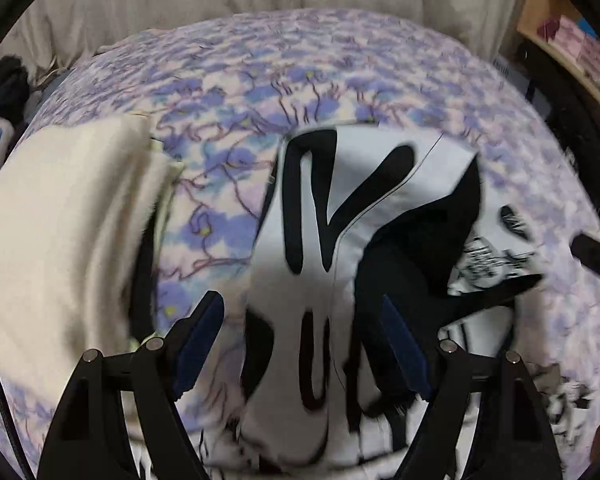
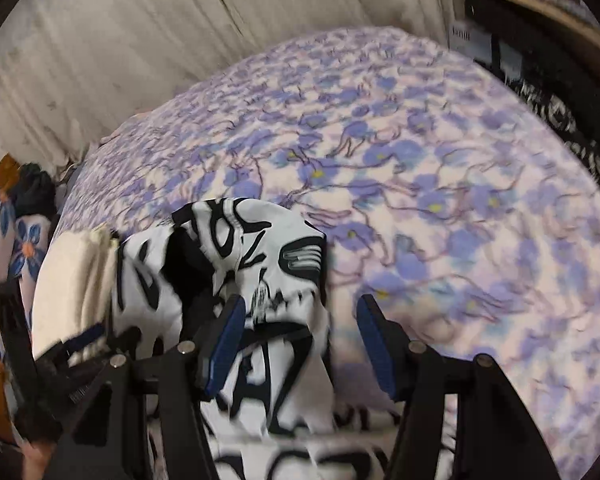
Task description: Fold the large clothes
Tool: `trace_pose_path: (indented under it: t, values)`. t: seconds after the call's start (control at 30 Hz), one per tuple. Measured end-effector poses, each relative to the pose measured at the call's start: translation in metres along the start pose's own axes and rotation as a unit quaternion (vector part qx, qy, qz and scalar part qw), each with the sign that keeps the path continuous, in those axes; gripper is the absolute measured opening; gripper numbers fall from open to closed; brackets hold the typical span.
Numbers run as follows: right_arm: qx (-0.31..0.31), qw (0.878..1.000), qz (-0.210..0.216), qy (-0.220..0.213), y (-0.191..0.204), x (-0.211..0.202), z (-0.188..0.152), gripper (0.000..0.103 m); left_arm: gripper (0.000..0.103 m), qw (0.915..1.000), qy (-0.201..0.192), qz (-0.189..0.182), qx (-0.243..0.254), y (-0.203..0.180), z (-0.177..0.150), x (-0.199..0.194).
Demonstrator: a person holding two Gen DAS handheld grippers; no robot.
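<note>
A white garment with bold black lettering (image 1: pixel 340 240) lies crumpled on a bed with a purple flower blanket (image 1: pixel 300 72). My left gripper (image 1: pixel 304 320) is open and hovers over the garment, its blue-padded fingers (image 1: pixel 200 340) on either side of the cloth. In the right wrist view the same garment (image 2: pixel 260 264) lies bunched at lower left. My right gripper (image 2: pixel 300 328) is open above the garment's right edge, its left finger (image 2: pixel 226 344) over the cloth and the right one over the blanket (image 2: pixel 440 184).
A folded cream cloth (image 1: pixel 60 232) lies on the bed left of the garment, also in the right wrist view (image 2: pixel 76 280). Pale curtains (image 2: pixel 140 40) hang behind the bed. A wooden shelf (image 1: pixel 560 40) stands at right. Flower-print fabric (image 2: pixel 4 232) is at far left.
</note>
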State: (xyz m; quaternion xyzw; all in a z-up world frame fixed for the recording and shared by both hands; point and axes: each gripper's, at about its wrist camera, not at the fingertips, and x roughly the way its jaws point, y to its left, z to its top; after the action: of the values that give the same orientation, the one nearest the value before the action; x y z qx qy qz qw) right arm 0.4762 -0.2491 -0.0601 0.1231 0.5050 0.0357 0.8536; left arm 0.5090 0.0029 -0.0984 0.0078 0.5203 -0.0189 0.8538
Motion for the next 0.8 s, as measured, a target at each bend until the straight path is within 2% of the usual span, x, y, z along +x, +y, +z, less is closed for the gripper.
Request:
trace_pose_path:
  t: [0.03, 0.07, 0.13, 0.17, 0.33, 0.43, 0.57, 0.7, 0.73, 0.77, 0.8]
  values:
    - [-0.001, 1.000, -0.009, 0.008, 0.003, 0.014, 0.002, 0.058, 0.059, 0.9999, 0.001, 0.007, 0.011, -0.002, -0.001, 0.007]
    - [-0.004, 1.000, -0.014, 0.015, 0.005, 0.026, 0.003, 0.058, 0.037, 0.9996, 0.005, 0.016, 0.024, -0.004, -0.003, 0.013]
    - [-0.016, 0.999, -0.028, 0.037, 0.008, 0.052, 0.002, 0.057, 0.021, 0.9986, 0.019, 0.030, 0.040, 0.002, -0.007, 0.025]
    - [-0.021, 0.998, -0.037, 0.045, 0.009, 0.060, 0.001, 0.057, 0.020, 0.9984, 0.023, 0.033, 0.040, 0.008, -0.010, 0.027]
    - [-0.048, 0.995, -0.067, 0.059, -0.010, 0.089, -0.021, 0.057, 0.021, 0.9977, 0.037, 0.036, 0.045, 0.045, -0.026, 0.035]
    - [-0.050, 0.996, -0.038, 0.059, -0.029, 0.090, -0.029, 0.057, 0.028, 0.9979, 0.037, 0.018, 0.049, 0.062, -0.035, 0.033]
    - [-0.066, 0.996, -0.033, 0.055, -0.036, 0.075, -0.027, 0.057, 0.032, 0.9966, 0.022, -0.010, 0.079, 0.070, -0.040, 0.010]
    - [-0.060, 0.997, 0.021, 0.044, -0.042, 0.053, -0.017, 0.057, 0.035, 0.9925, 0.004, -0.050, 0.111, 0.071, -0.037, -0.026]
    - [-0.058, 0.997, 0.034, 0.040, -0.043, 0.048, -0.014, 0.057, 0.041, 0.9913, -0.005, -0.060, 0.117, 0.071, -0.035, -0.038]
    - [-0.057, 0.997, 0.043, 0.034, -0.042, 0.045, -0.011, 0.058, 0.056, 0.9906, -0.016, -0.072, 0.115, 0.070, -0.031, -0.049]
    - [-0.059, 0.997, 0.046, 0.030, -0.040, 0.043, -0.007, 0.059, 0.064, 0.9904, -0.025, -0.079, 0.110, 0.069, -0.029, -0.056]
